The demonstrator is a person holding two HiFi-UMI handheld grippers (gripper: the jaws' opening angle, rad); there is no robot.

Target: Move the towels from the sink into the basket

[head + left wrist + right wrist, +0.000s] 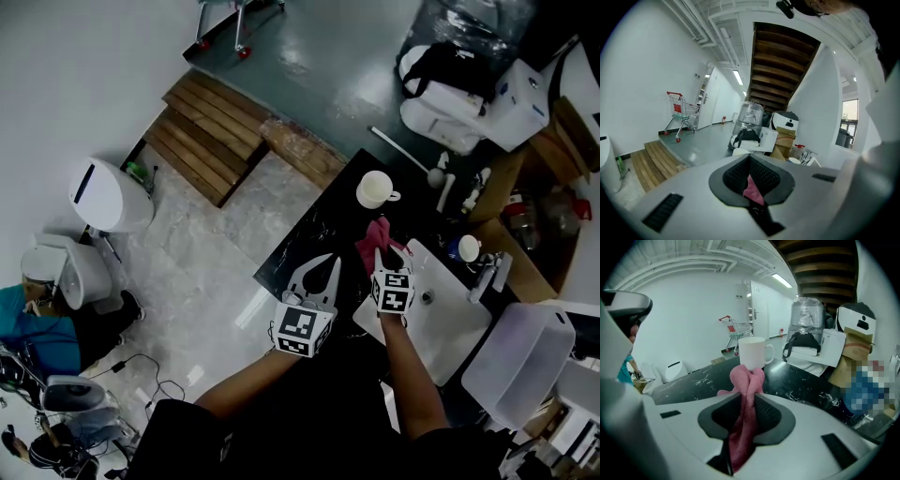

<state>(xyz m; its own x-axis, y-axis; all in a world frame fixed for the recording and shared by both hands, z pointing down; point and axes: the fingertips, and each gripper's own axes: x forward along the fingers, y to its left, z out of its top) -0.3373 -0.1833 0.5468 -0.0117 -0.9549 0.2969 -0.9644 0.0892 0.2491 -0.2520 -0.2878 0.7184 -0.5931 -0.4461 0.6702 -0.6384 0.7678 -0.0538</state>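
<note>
Over on the left, the left claw [330, 259] comes in on a forearm from the lower left, pointing close to level across the black counter [305, 234]. In the left gripper view that claw [750, 161] has its jaws pressed together with a sliver of pink nipped between the pads, which I'd judge is a corner of the pink towel [375, 234]. Just to its right, the towel sits bunched at the tips of the right claw [380, 253], held up over the counter, with the white mug [375, 190] just beyond those tips. The right claw [749, 397] is clamped on it, pads squeezing a thick fold of the towel [747, 376], and cloth spills out above the tips and trails back beneath the jaws. It's soft, limp, light stuff, maybe damp from the basin. It won't slip much, but it'll droop and swing, so a bunched middle fold is the place to pinch, as here. The right forearm runs straight ahead, claw tipped downward. The white sink [448, 337] lies below and right of that claw. The pale tub [525, 361], which I take for the basket, sits well off to the claw's right.
</note>
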